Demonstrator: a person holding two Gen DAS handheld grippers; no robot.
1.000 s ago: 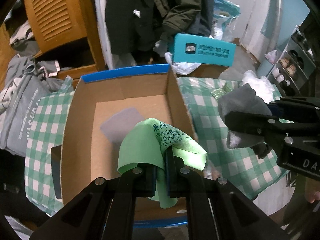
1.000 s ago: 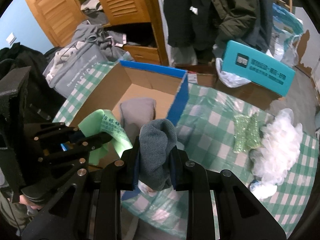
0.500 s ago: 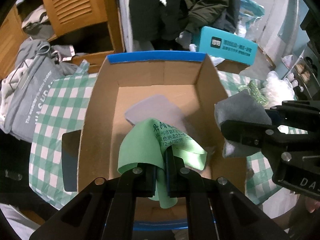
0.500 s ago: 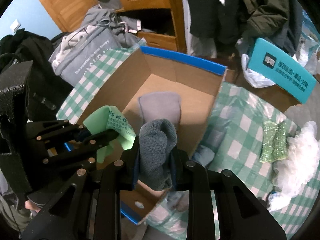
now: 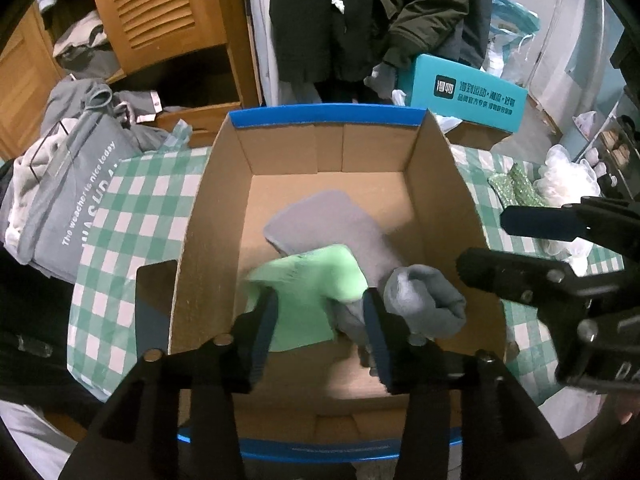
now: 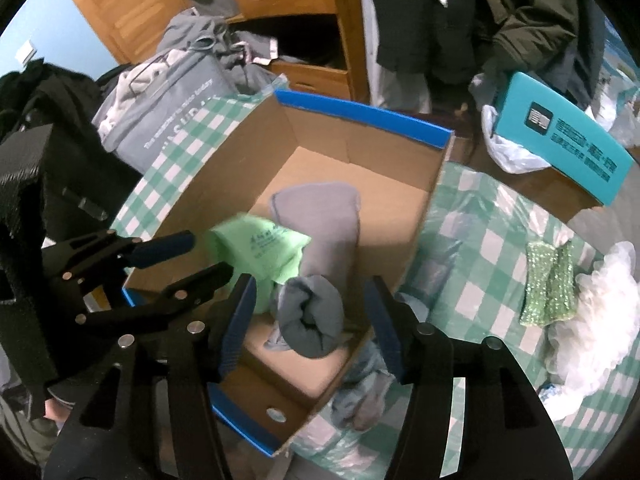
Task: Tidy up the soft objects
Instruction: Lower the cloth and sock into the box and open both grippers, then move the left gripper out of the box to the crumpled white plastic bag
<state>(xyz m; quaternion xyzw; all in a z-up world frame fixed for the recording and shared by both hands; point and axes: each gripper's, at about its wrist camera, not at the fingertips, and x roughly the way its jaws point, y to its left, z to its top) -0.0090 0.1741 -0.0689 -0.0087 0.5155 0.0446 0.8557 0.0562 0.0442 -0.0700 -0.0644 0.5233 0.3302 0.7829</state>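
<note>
An open cardboard box (image 5: 208, 220) with blue rims (image 6: 360, 112) stands on the green checked table. Inside lie a flat grey pad (image 5: 328, 220), a green cloth (image 5: 312, 296) and a rolled grey sock (image 5: 424, 300). My left gripper (image 5: 320, 320) is open just above the green cloth, which looks blurred. My right gripper (image 6: 312, 320) is open above the grey sock (image 6: 312, 316). The green cloth (image 6: 260, 248) and grey pad (image 6: 320, 220) also show in the right wrist view. Neither gripper holds anything.
A green sparkly sponge (image 6: 548, 288) and white plastic wrap (image 6: 600, 308) lie on the table (image 6: 480, 248) to the right. A teal box (image 5: 468, 96) stands behind. Grey clothes (image 5: 68, 184) pile at the left. A bluish cloth (image 6: 360, 392) lies beside the box's near corner.
Both grippers have opened. The green cloth and the grey sock have dropped from them into the box. Both grippers have moved further over the box.
</note>
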